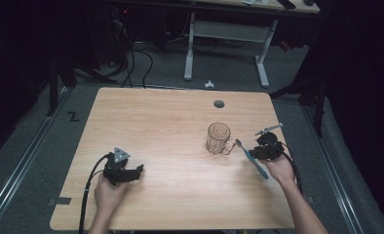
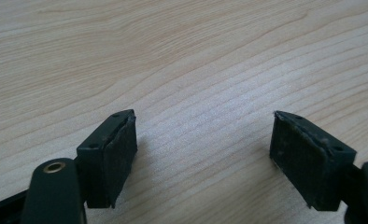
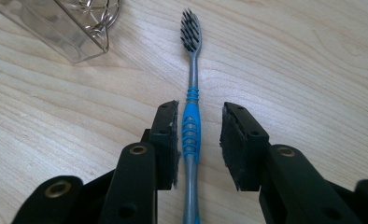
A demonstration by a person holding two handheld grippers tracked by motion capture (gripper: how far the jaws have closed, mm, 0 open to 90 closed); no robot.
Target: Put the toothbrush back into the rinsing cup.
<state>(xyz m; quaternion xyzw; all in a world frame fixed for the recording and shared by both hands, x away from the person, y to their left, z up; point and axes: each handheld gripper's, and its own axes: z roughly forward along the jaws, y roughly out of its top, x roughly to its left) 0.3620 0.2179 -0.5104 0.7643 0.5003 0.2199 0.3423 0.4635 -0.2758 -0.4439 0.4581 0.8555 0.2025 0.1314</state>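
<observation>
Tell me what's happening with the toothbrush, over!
Right tongs open, straddling the toothbrush handle, not clamped. Left tongs open over bare table. Glass mug beside the bristles, apart.

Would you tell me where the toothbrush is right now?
The toothbrush lies on the table's right side, between the right gripper's open jaws, bristles toward the glass mug.

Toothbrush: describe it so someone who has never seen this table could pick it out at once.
On the right side of the wooden table, just right of the clear glass mug, the toothbrush lies flat between the open jaws of the right gripper. It is thin, with a blue-and-grey handle and dark bristles pointing towards the mug, and it is the one coloured thing on the table.
</observation>
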